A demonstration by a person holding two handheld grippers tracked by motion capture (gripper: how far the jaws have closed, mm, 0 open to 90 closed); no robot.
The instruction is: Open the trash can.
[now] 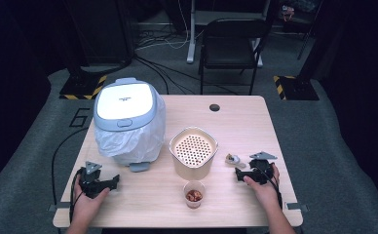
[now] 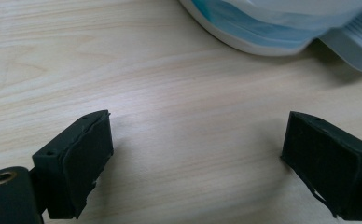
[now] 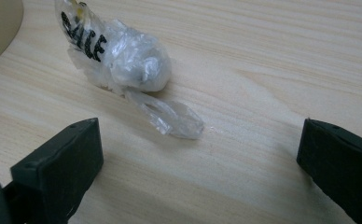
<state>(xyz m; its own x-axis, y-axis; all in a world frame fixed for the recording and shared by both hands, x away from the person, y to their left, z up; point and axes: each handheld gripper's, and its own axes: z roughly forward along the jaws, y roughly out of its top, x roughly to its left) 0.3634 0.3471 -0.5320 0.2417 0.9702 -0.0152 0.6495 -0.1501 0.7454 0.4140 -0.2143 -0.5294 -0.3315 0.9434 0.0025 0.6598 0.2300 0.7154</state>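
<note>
My right gripper sits low on the worktop at the right side, jaws spread wide with nothing between them, and just ahead of it lies the crumpled plastic wrapper, clear film with black lettering, flat on the wood; in the right gripper view it is beyond my left-hand jaw and up toward the top left, near but not touching, its thin loose tail trailing back toward the gap between the jaws. From the high view the wrapper lies between my right gripper and the beige perforated pot, closer to the gripper. My left gripper rests at the left front of the worktop, jaws apart over bare wood, holding nothing, with the bag-lined bin just beyond it. A small cup of snacks stands in front of the pot, between my two hands
</note>
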